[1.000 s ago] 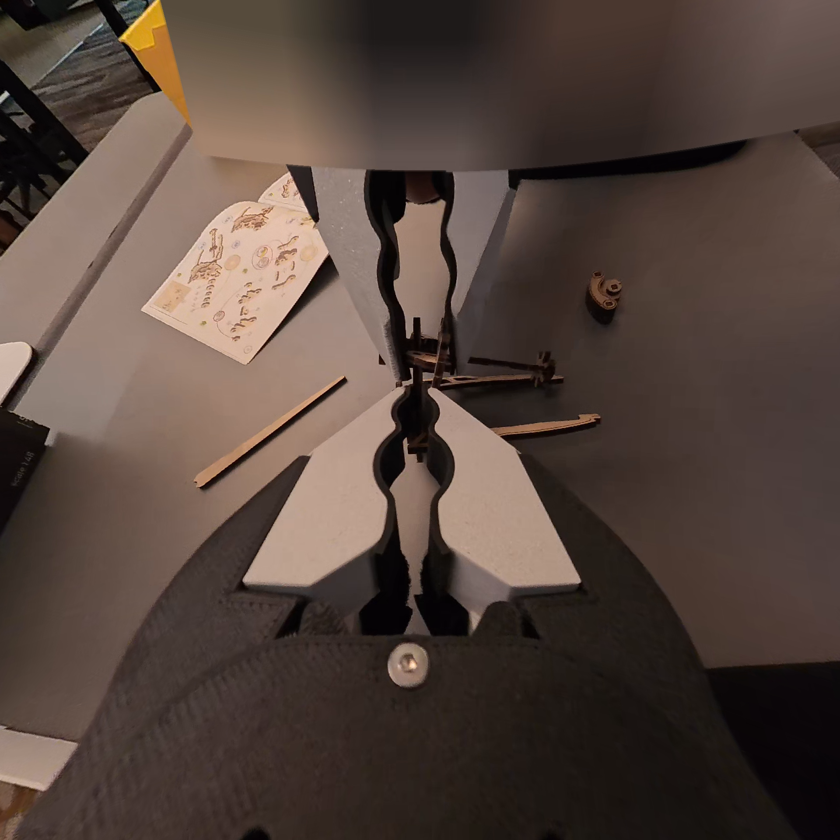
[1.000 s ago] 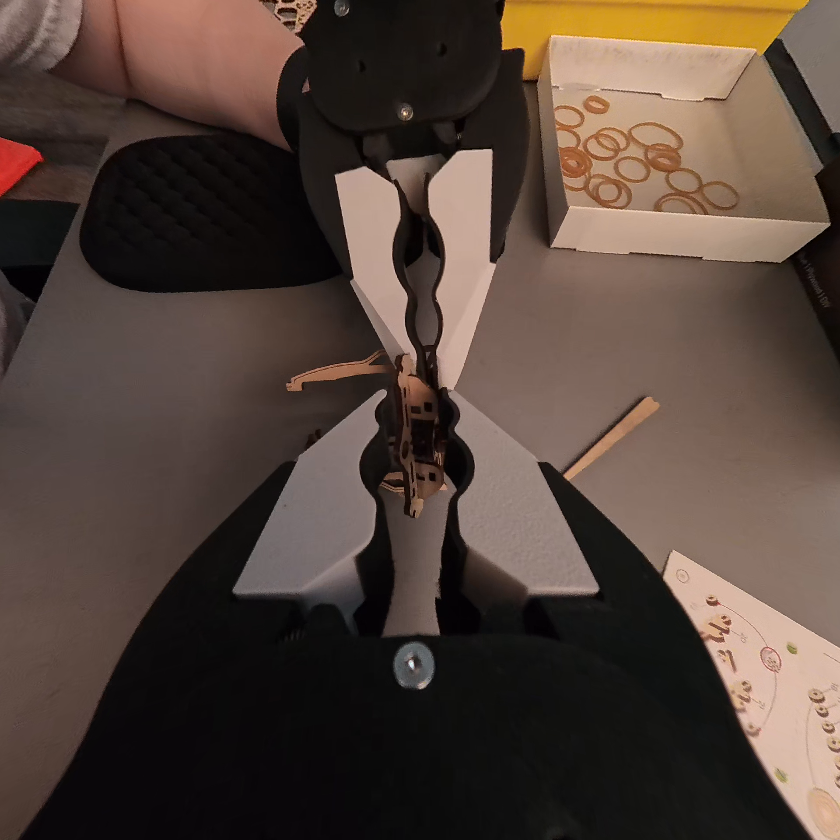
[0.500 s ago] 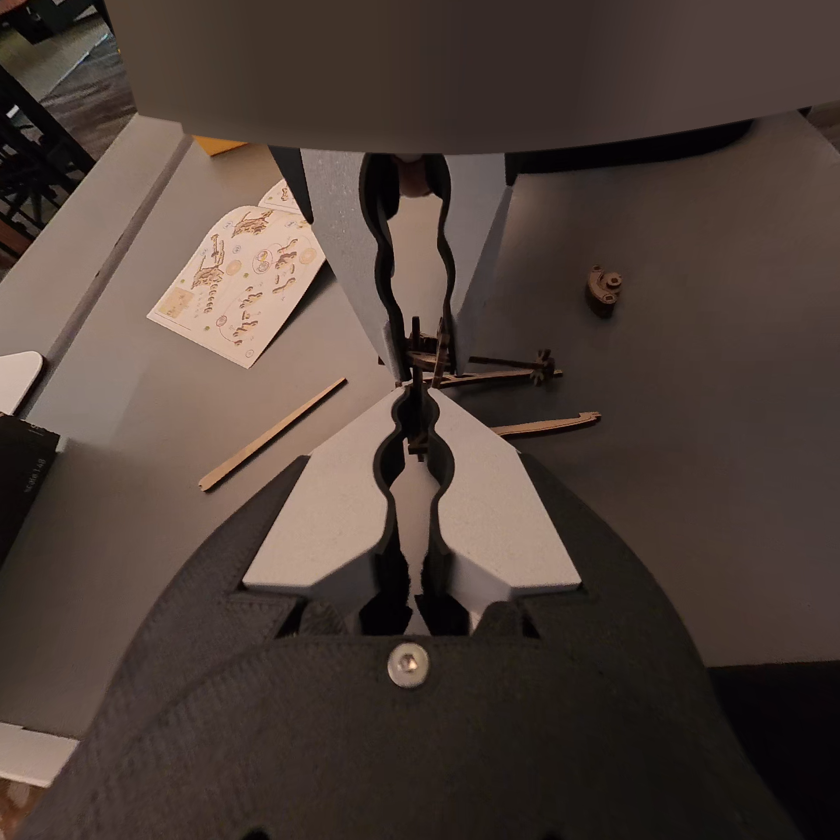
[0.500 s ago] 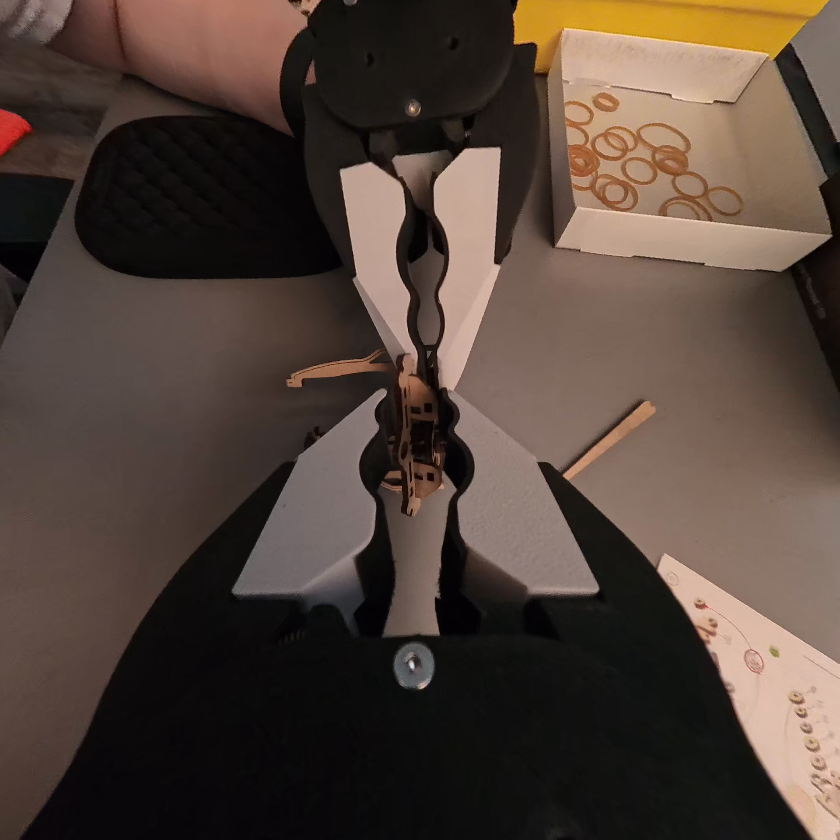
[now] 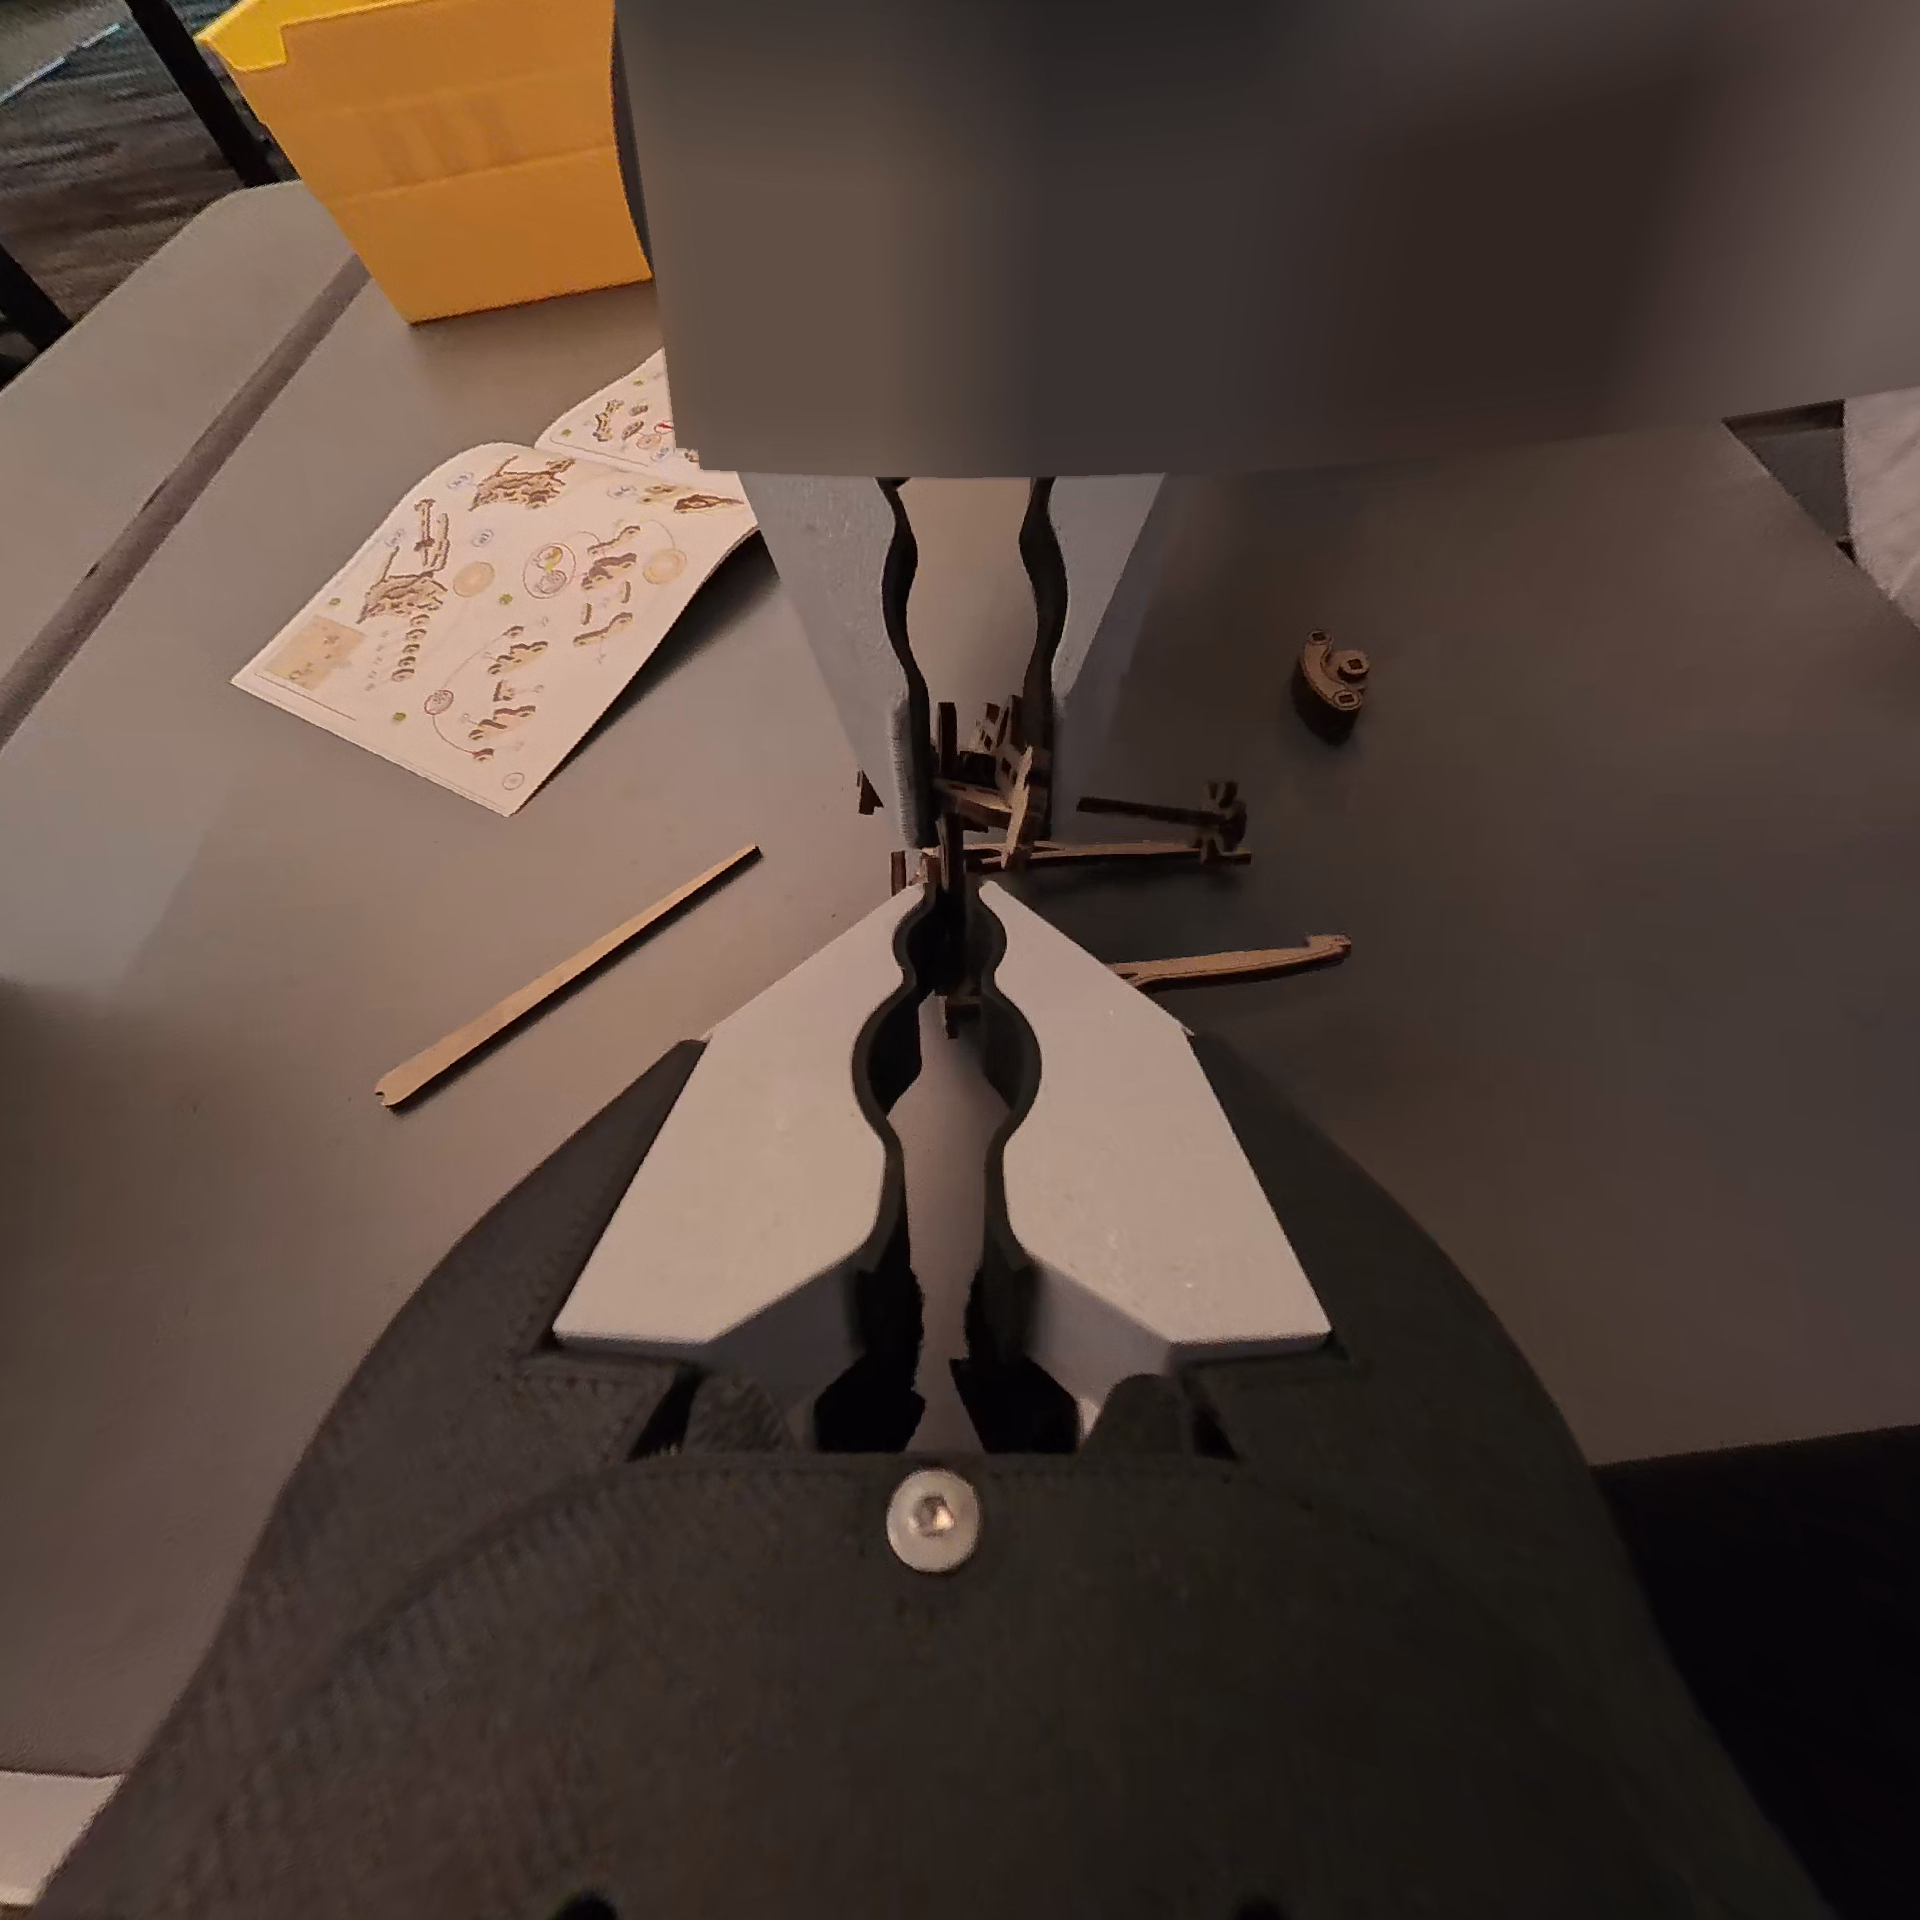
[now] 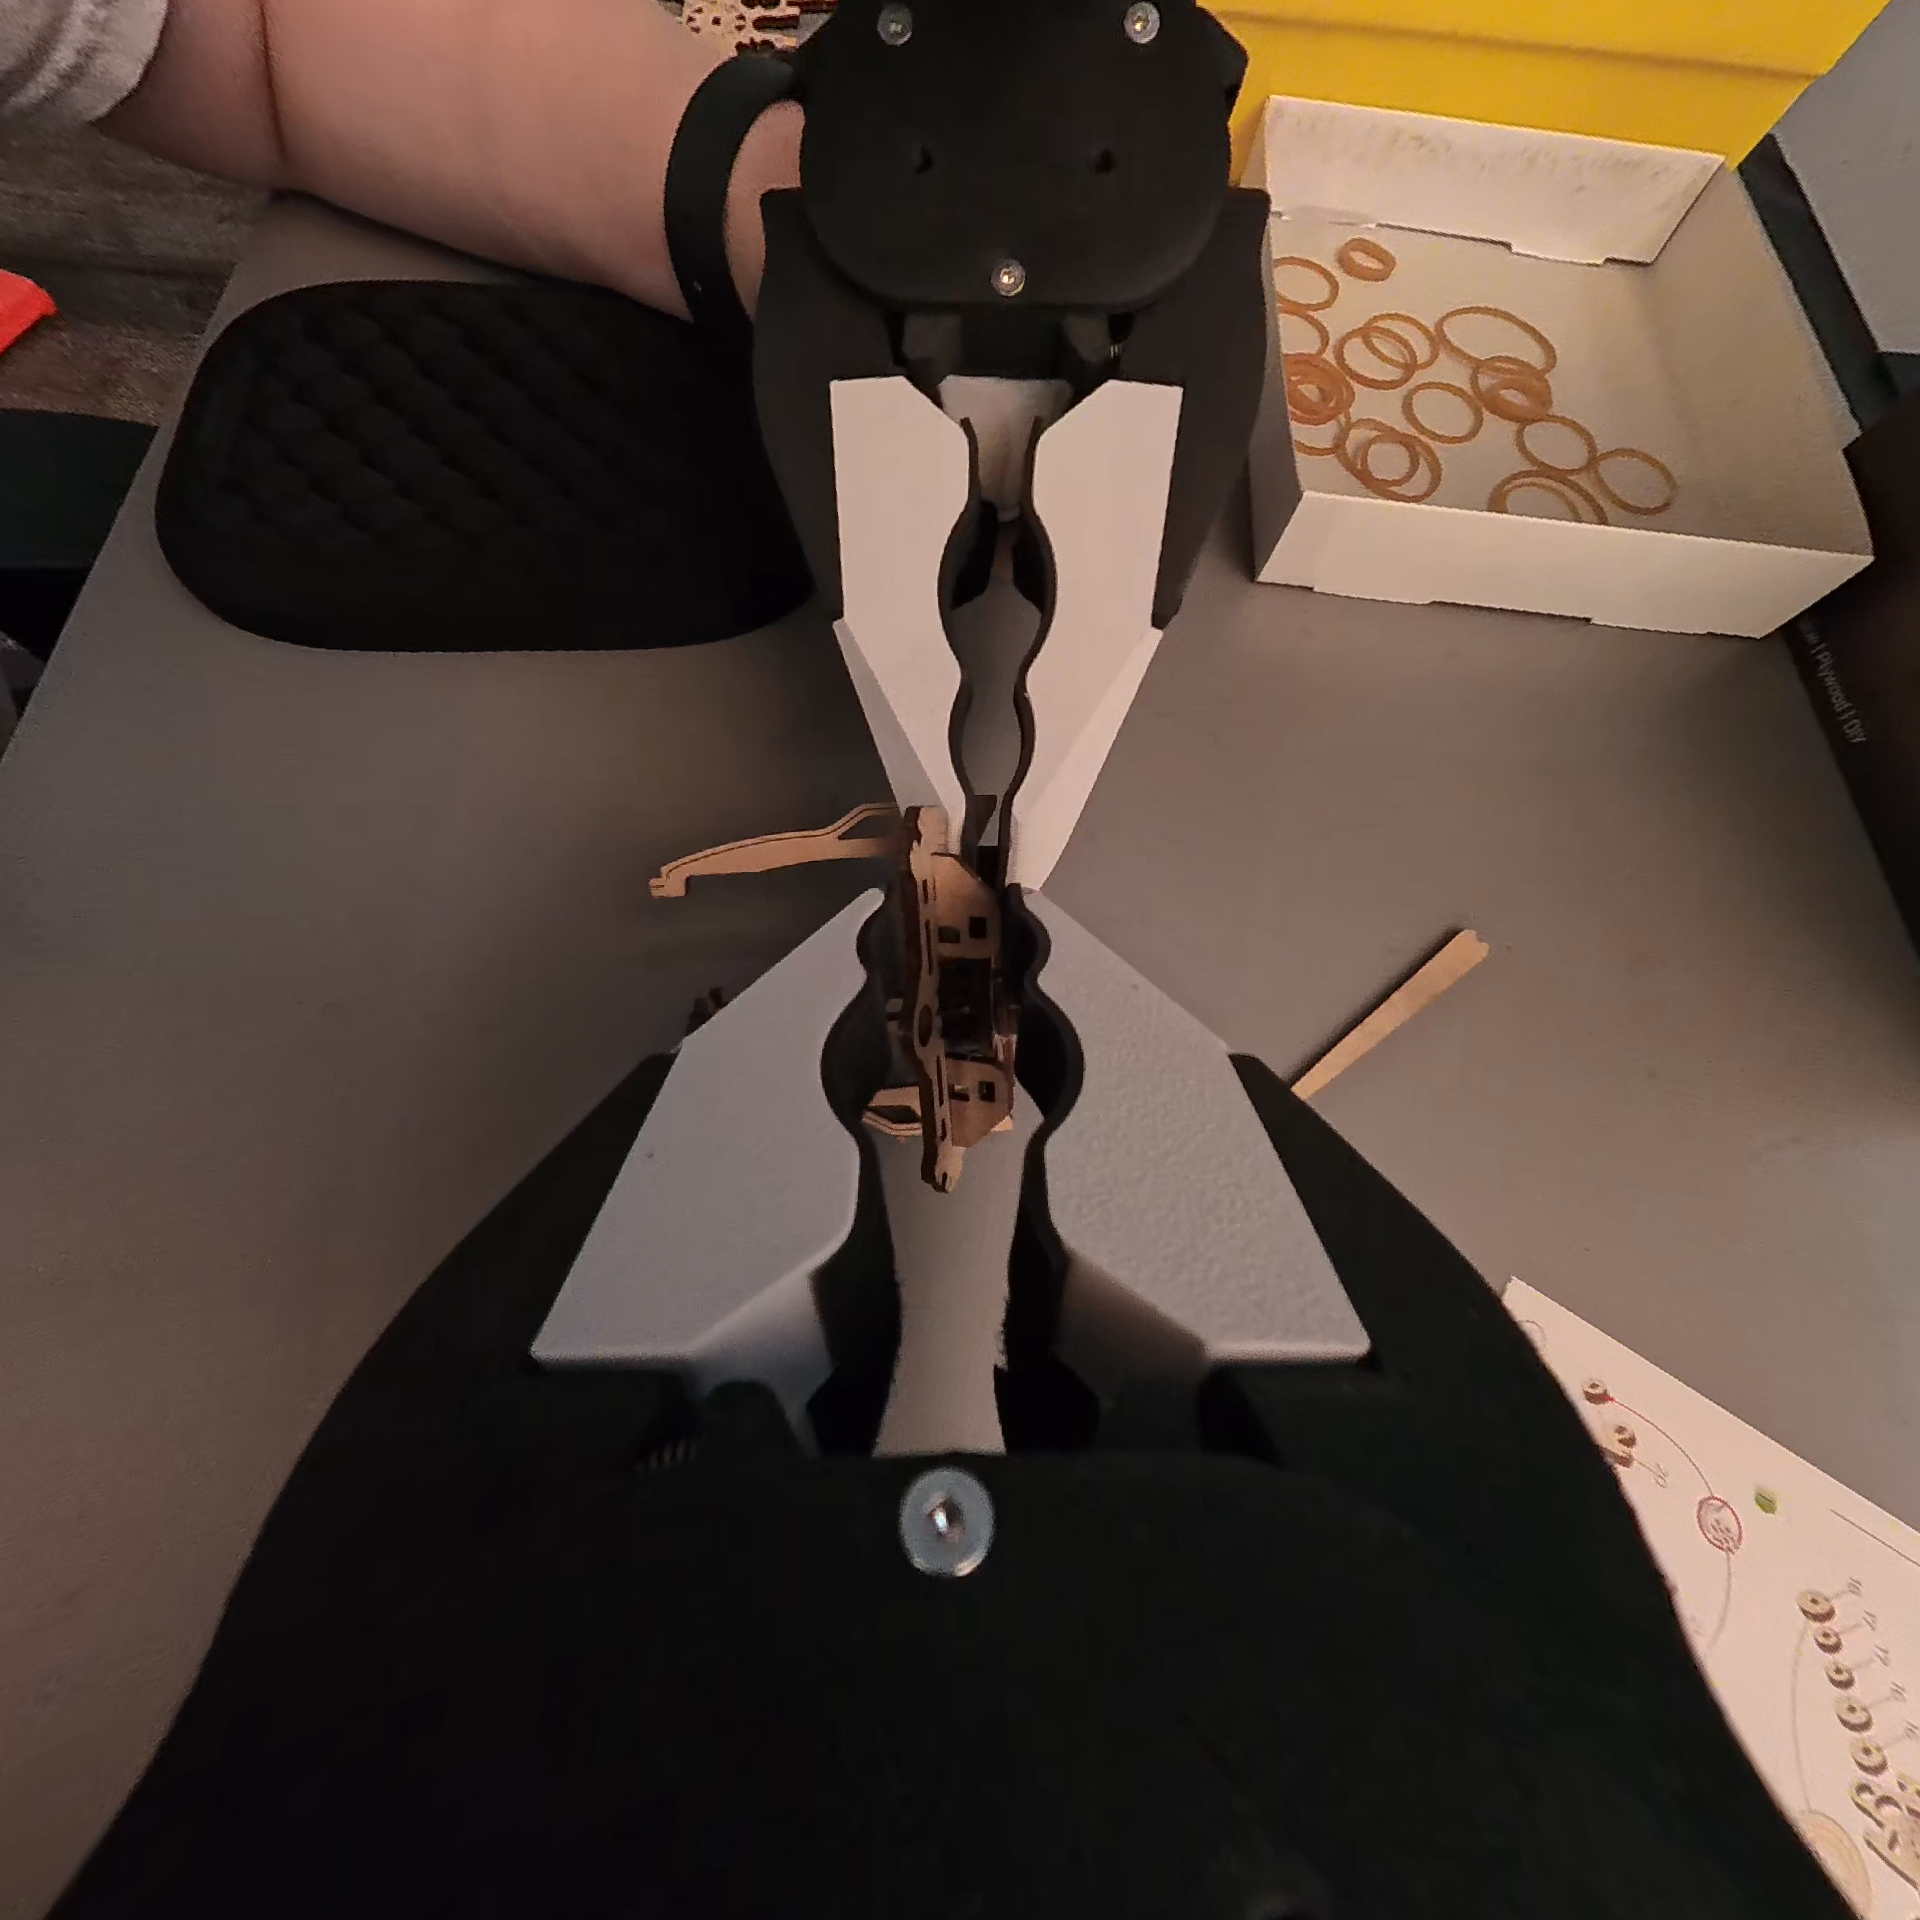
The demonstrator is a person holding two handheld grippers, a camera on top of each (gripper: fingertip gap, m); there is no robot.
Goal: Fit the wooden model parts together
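My right gripper (image 6: 951, 902) is shut on a pale wooden model assembly (image 6: 956, 1023) with square slots, held upright between its jaws. My left gripper (image 5: 948, 902) is shut on a thin dark wooden part (image 5: 951, 971), seen edge-on. The two grippers meet tip to tip above the grey table (image 5: 1507, 935), and the thin part touches the assembly's far end. The right gripper (image 5: 979, 821) and the assembly (image 5: 987, 774) show opposite in the left wrist view. The left gripper (image 6: 989, 840) shows opposite in the right wrist view.
Loose wooden parts lie on the table: a flat stick (image 5: 566, 977), a curved strip (image 5: 1231, 961), a rod with a cross end (image 5: 1153, 831), a small dark arc (image 5: 1330, 675). An instruction sheet (image 5: 499, 623), a yellow bin (image 5: 457, 156), a white box of rubber bands (image 6: 1558, 561), a black pad (image 6: 468, 468) and a person's arm (image 6: 468, 114) are around. My two grippers' fingertips are within a few centimetres of each other. My left gripper's tips are some 10 cm from the flat stick (image 5: 566, 977). Look for it in the right wrist view (image 6: 1355, 1037) too.
Both grippers stay tip to tip, still holding their parts. The left wrist view has shifted, so more of the yellow bin shows. The left gripper looks slightly nearer in the right wrist view.
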